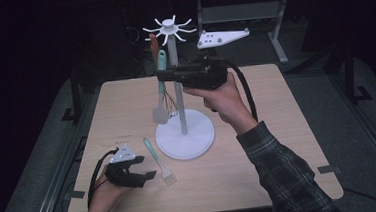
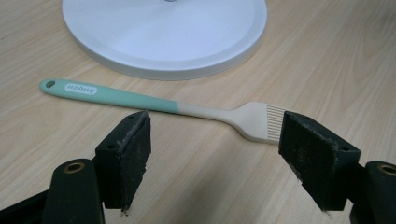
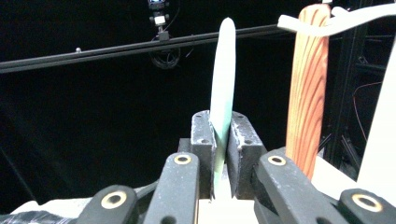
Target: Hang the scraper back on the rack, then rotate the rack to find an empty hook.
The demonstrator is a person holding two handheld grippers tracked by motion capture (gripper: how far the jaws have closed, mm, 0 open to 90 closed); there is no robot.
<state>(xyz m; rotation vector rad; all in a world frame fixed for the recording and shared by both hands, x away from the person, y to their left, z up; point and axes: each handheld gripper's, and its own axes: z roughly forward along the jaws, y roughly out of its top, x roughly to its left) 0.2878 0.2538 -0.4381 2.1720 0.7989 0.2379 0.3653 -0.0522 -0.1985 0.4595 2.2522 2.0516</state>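
A mint-handled spatula [image 1: 161, 90], its long axis upright, is gripped by the closed right tongs [image 1: 166, 76] just beside the white hanging stand [image 1: 182, 111], below its hooks, while the left tongs [image 1: 147, 168] are held wide open and empty beside the pastry brush [image 1: 159, 161] lying on the worktop [image 1: 259, 146].

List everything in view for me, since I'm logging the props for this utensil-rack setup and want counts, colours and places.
Rack: one, white, round base and pole with hooks on top, mid-table.
Spatula: one, mint handle, pale blade, upright beside the pole, clamped in the right gripper.
Wooden utensil: one, striped brown handle, hanging from a rack hook.
Pastry brush: one, mint handle, cream bristles, flat on the table near the rack base.
Table: one, light wood.
Left gripper: black, jaws open, low beside the brush.
Right gripper: black, raised by the pole.
Sleeve: plaid, right forearm.
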